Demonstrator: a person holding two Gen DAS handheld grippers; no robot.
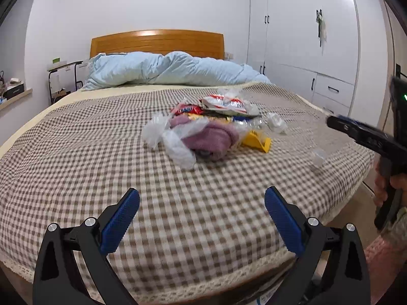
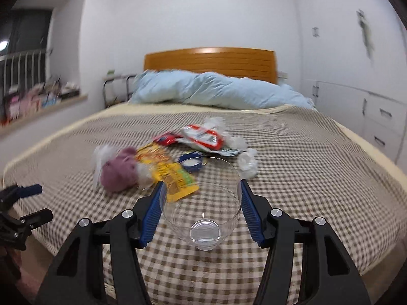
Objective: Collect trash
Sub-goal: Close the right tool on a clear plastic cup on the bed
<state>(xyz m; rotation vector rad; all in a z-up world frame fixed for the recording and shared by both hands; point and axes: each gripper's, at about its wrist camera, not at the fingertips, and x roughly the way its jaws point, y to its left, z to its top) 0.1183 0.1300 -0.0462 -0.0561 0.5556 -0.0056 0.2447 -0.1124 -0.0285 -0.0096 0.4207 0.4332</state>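
We hold the right hand-held gripper (image 2: pixel 201 200) clamped on a clear plastic cup (image 2: pixel 202 208); its blue pads press the cup's sides, the open mouth points away from us toward the pile and the base sits nearest the camera. The left hand-held gripper (image 1: pixel 202 218) stands apart with nothing between its blue pads, low over the near edge of the bed (image 1: pixel 76 167), which is covered by a brown-and-cream checked blanket.

Ahead of both hand-held grippers, near the middle of the bed, lies the trash pile (image 1: pixel 203 127): a red-and-white snack wrapper (image 2: pixel 203 137) at the far side, a yellow wrapper (image 2: pixel 168 172) just beyond the cup's rim, a blue-rimmed lid (image 2: pixel 192 164) beside it, crumpled clear plastic (image 1: pixel 162 134) on the left and a white crumpled wad (image 2: pixel 248 164) ahead and to the right of the right hand-held gripper. A purple knitted cloth (image 1: pixel 211 139) lies among these, touching the clear plastic.

Beyond the pile, a light blue duvet (image 1: pixel 165 68) is bunched against the wooden headboard (image 1: pixel 157 42). White wardrobe doors (image 1: pixel 305 38) stand to the right of the bed.
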